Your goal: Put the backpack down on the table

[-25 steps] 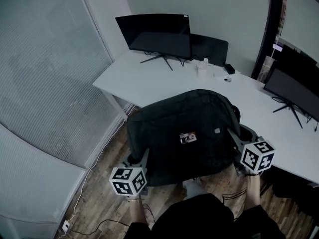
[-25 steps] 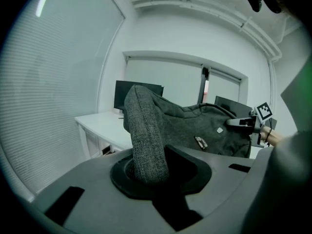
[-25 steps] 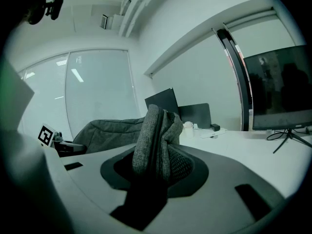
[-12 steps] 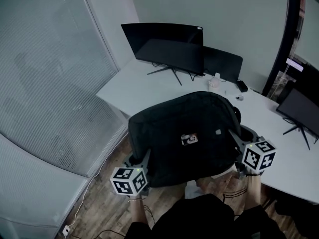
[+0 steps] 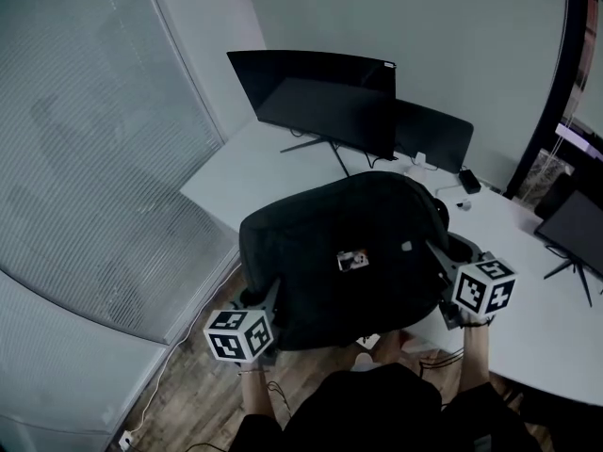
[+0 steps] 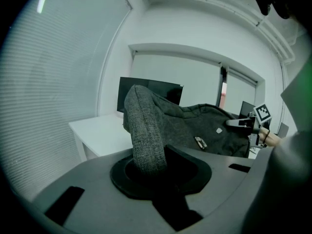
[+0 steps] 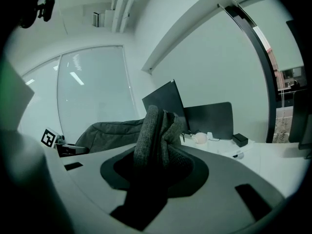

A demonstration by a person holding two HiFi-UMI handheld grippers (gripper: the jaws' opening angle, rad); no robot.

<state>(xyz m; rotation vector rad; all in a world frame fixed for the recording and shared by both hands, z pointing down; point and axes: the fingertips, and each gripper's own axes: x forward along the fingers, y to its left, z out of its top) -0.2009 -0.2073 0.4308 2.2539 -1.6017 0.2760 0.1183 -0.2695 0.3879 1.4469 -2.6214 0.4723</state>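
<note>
A dark grey backpack hangs in the air between my two grippers, partly over the near edge of the white table. My left gripper is shut on a fold of the backpack's fabric at its lower left corner. The right gripper is shut on bunched backpack fabric at the right side. A small tag and a logo patch show on the pack's front. The pack's underside is hidden.
Two dark monitors stand at the back of the table, a third monitor at the right. Small items lie near them. A frosted glass wall runs along the left. Wood floor with a cable lies below.
Both grippers and the backpack have moved toward the table. The monitors look nearer and larger in the head view. The grips are unchanged.
</note>
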